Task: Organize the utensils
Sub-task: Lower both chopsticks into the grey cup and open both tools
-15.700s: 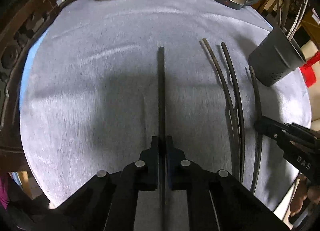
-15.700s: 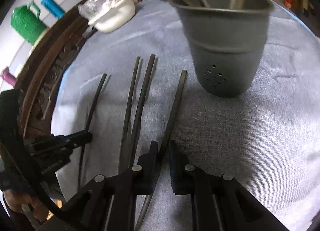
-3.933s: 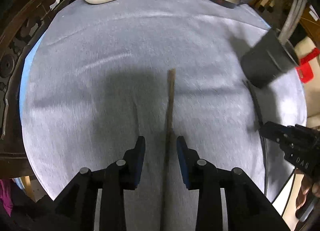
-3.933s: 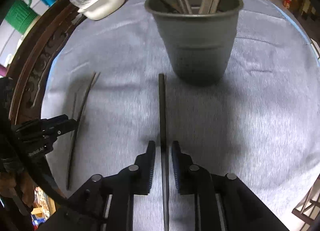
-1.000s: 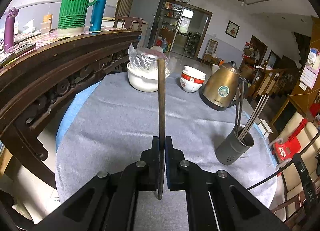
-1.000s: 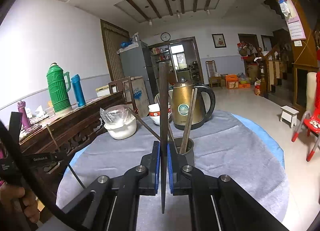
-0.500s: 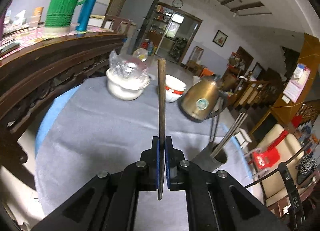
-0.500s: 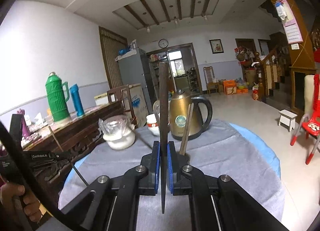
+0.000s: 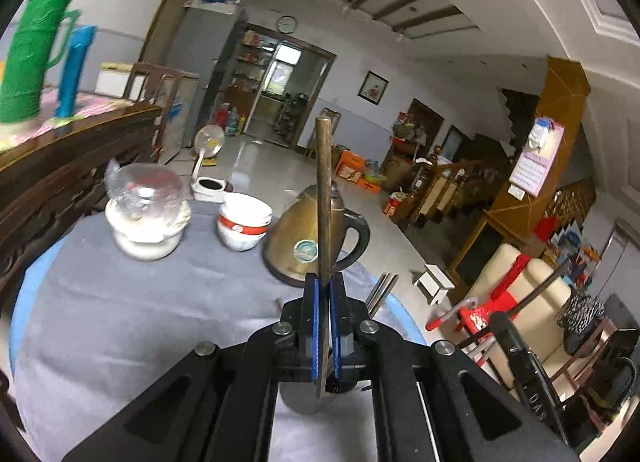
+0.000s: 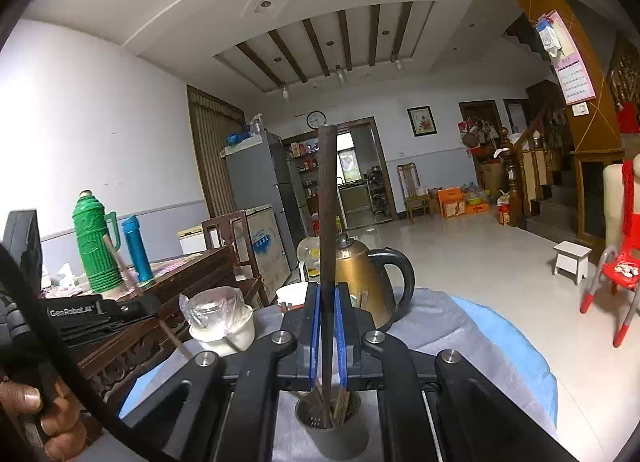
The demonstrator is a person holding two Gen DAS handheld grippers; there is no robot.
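In the left wrist view my left gripper (image 9: 323, 278) is shut on a brown chopstick (image 9: 322, 189) that stands upright. The grey utensil holder (image 9: 298, 402) shows just beneath its fingers, with other chopsticks (image 9: 382, 290) sticking out. My right gripper (image 10: 326, 286) is shut on a dark chopstick (image 10: 326, 201), also upright; its lower end hangs over the mouth of the holder (image 10: 334, 436), which has several chopsticks in it. Each gripper shows in the other's view: the left gripper (image 10: 154, 308) at the left, the right gripper (image 9: 518, 346) at the lower right.
On the grey-clothed round table (image 9: 120, 322) stand a gold kettle (image 9: 296, 234), stacked white bowls (image 9: 244, 221) and a plastic-covered white bowl (image 9: 146, 213). A carved wooden sideboard (image 9: 60, 165) with a green thermos (image 9: 28, 49) runs along the left. A red chair (image 9: 480, 314) stands at the right.
Both grippers have risen with their chopsticks. The left one swung right, so the holder now lies under its fingers. The right one now stands right above the holder's mouth.
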